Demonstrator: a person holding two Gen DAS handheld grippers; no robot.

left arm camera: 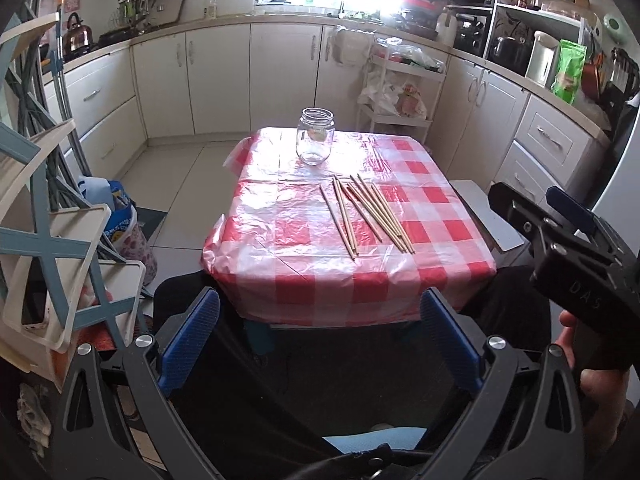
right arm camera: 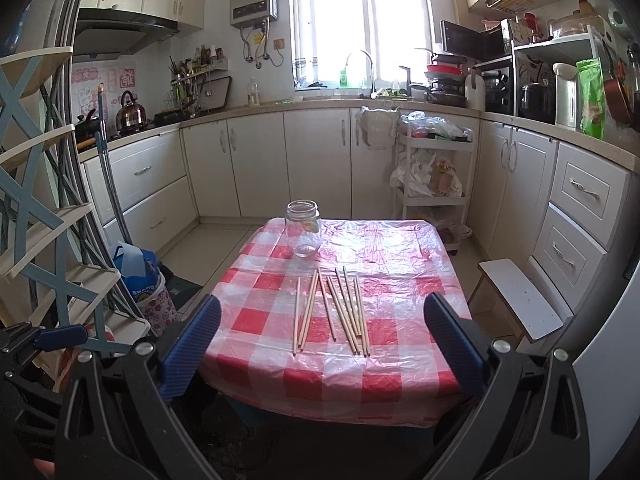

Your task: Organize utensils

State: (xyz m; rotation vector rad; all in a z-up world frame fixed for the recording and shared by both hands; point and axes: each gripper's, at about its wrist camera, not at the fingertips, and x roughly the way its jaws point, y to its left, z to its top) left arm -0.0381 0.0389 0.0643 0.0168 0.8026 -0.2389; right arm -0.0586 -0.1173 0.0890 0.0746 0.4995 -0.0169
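Several wooden chopsticks (left arm camera: pixel 366 212) lie loose and side by side on a small table with a red-and-white checked cloth (left arm camera: pixel 280 240); they also show in the right wrist view (right arm camera: pixel 336 312). An empty clear glass jar (left arm camera: pixel 315 136) stands upright behind them near the table's far edge, also in the right wrist view (right arm camera: pixel 303 228). My left gripper (left arm camera: pixel 320 344) is open and empty, held before the table's near edge. My right gripper (right arm camera: pixel 322 352) is open and empty, at the near edge, a little short of the chopsticks. The right gripper's body shows at the right of the left wrist view (left arm camera: pixel 560 240).
A folding rack (left arm camera: pixel 44 240) and a blue bag (left arm camera: pixel 116 208) stand left of the table. A small white stool (right arm camera: pixel 520 300) stands at its right. White cabinets (right arm camera: pixel 320 160) and a trolley (right arm camera: pixel 434 176) line the far walls.
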